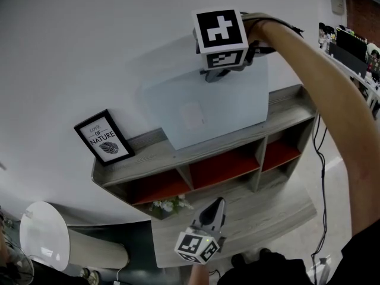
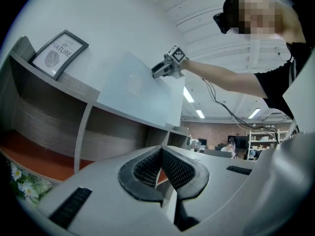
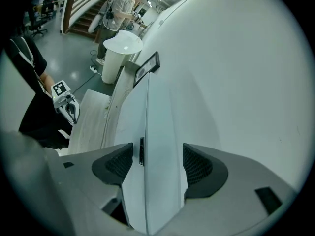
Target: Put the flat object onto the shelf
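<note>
The flat object [image 1: 208, 108] is a pale, thin rectangular panel. It stands on edge on the top board of the grey wooden shelf [image 1: 148, 156] and leans back towards the white wall. My right gripper [image 1: 218, 71] is shut on its upper edge. In the right gripper view the panel [image 3: 157, 132] runs away between the two pads of that gripper [image 3: 157, 163]. My left gripper [image 1: 217, 209] hangs low before the shelf's lower board, shut and holding nothing. From the left gripper view [image 2: 161, 168] the panel [image 2: 133, 90] and the right gripper [image 2: 165, 69] show above the shelf [image 2: 74, 87].
A black-framed print [image 1: 104, 136] leans on the wall at the shelf top's left end. Small white flowers [image 1: 169, 205] sit on the lower board. The three cubbies have red floors [image 1: 222, 165]. A white round stand [image 1: 44, 236] is at lower left. A cable [image 1: 320, 159] hangs at right.
</note>
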The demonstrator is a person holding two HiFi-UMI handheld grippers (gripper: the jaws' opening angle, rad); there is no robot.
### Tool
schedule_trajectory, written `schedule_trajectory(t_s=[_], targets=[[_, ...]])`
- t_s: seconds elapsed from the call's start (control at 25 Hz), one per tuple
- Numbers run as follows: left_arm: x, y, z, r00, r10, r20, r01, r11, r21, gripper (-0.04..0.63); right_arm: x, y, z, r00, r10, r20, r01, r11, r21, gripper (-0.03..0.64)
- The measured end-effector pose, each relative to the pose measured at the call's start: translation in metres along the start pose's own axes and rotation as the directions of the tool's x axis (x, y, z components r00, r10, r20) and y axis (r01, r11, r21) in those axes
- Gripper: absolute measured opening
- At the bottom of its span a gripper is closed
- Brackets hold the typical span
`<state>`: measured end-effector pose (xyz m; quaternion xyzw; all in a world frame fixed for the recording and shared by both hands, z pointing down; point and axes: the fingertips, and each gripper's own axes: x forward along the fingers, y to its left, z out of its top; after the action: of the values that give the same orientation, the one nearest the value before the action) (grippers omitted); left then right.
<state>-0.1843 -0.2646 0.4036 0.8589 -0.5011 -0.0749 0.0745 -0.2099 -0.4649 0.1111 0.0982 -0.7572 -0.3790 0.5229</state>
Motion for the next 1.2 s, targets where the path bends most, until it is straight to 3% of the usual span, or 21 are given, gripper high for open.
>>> schedule_trajectory(t_s=[0.68,1.2], targets=[[-0.002,-0.005,0.001,1.0,-0.011,-0.005,0.011,1.0,0.004,0.012,-0.013,-0.001,-0.002,1.0,-0.028,0.0,0.028,1.0,0.004,0.284],[-0.005,-0.008,-0.003,1.0,-0.023,-0.012,0.023,1.0,0.0,0.012,-0.028,0.009,0.015,0.996,-0.085,0.041,0.088,0.994,-0.072,0.284]])
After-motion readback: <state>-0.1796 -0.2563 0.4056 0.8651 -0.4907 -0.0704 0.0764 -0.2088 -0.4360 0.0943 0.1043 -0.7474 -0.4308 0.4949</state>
